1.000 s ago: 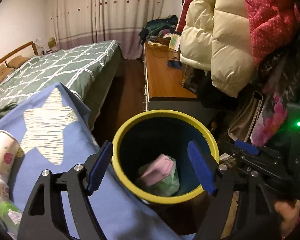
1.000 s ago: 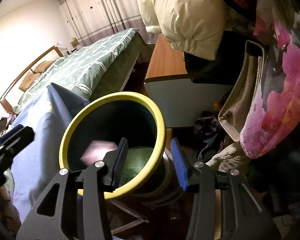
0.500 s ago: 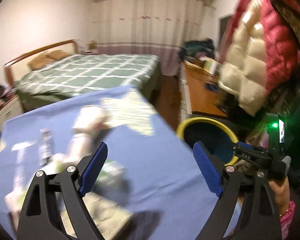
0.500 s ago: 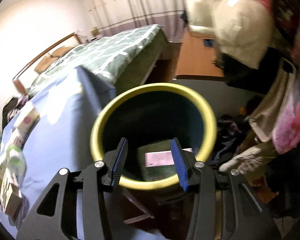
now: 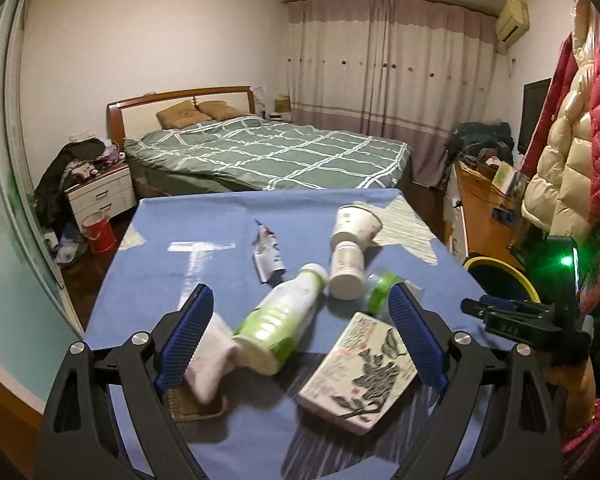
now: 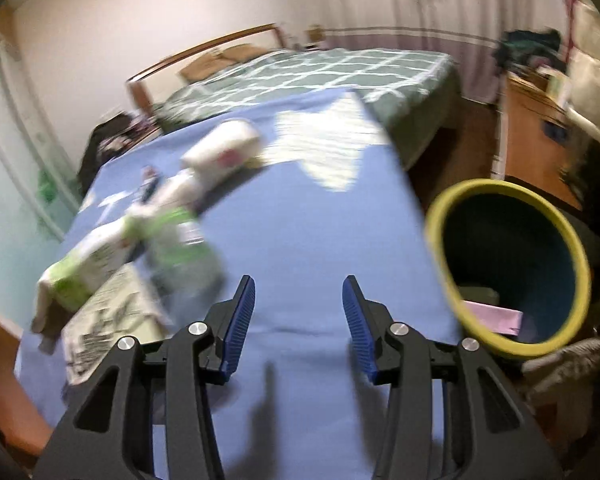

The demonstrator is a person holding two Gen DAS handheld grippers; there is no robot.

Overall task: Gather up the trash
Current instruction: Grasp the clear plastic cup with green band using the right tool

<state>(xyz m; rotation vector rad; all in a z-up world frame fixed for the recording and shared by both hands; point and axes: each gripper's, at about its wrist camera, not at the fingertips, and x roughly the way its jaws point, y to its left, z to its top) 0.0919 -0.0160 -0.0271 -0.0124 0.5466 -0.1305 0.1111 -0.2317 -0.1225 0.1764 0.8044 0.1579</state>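
The left gripper (image 5: 300, 336) hovers with jaws wide open over the trash at the near edge of the blue tablecloth (image 5: 220, 240): a green-white bottle (image 5: 280, 320), a printed carton (image 5: 360, 372) and a paper cup (image 5: 354, 222) (farther back). The right gripper (image 6: 298, 324), also open and empty, is above bare cloth. The yellow-rimmed bin (image 6: 508, 272) stands just beside the table's right edge, with a pink paper (image 6: 492, 314) inside.
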